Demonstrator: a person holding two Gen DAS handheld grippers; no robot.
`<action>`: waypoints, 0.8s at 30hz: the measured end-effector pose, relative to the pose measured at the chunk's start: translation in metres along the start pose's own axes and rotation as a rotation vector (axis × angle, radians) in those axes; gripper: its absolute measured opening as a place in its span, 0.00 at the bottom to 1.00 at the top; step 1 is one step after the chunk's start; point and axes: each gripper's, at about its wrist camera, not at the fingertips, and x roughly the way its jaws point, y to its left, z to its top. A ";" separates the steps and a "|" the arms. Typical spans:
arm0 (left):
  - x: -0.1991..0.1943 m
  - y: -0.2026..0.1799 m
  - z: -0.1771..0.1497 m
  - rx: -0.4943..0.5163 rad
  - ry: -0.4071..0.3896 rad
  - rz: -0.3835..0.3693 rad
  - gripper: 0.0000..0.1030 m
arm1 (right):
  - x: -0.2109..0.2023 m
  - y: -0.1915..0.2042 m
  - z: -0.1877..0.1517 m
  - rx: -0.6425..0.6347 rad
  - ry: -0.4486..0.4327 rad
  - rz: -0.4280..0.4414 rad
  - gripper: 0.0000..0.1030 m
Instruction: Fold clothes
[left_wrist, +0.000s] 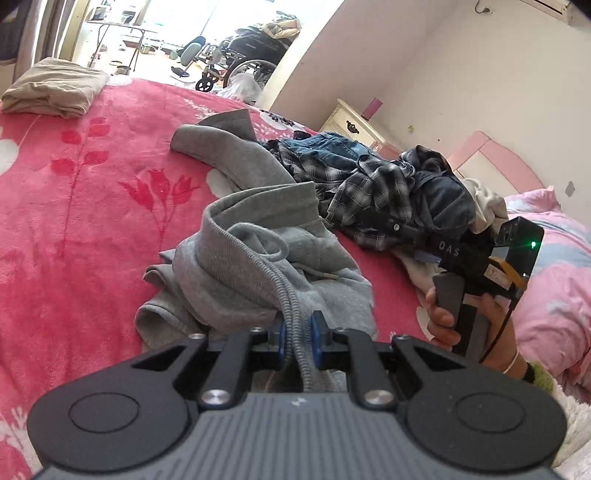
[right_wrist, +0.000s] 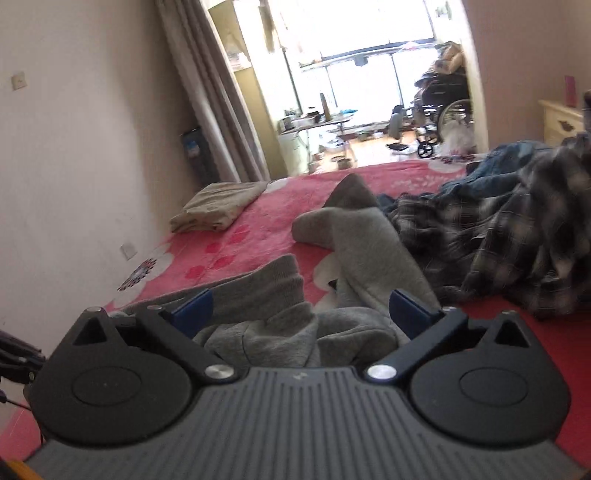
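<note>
Your left gripper was clenched on the ribbed hem of the grey hoodie, the blue pads pinching a thin ridge of fabric that ran back under the gripper body. The rest of the hoodie lay crumpled just ahead of that gripper on the red floral bedspread, its drawstring looped on top and one sleeve stretched away further ahead.

Your right gripper was released, jaws spread wide, with no pad pressing on anything. Grey hoodie cloth sat bunched between and below its fingers, the cuffed part standing up just ahead of the left finger. In the left wrist view your right hand held that gripper's handle off to the right of the left gripper, close beside the hoodie.

A pile of plaid shirts and denim lay ahead and right of the left gripper, touching the hoodie's far edge. In the right wrist view the plaid heap was ahead and right, blurred. A folded beige garment sat far ahead and left, well apart from the hoodie. A pink quilt lay right of your right hand. A wheelchair stood beyond the bed.
</note>
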 end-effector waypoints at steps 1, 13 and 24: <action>0.001 0.001 -0.001 -0.001 0.002 -0.001 0.14 | -0.004 0.001 0.000 0.008 -0.006 -0.013 0.99; -0.001 0.004 -0.006 -0.017 0.002 -0.008 0.14 | -0.010 -0.009 0.001 0.125 0.004 -0.123 0.99; 0.000 0.003 -0.006 -0.024 0.002 -0.008 0.14 | -0.002 0.001 0.005 0.030 0.060 -0.213 0.99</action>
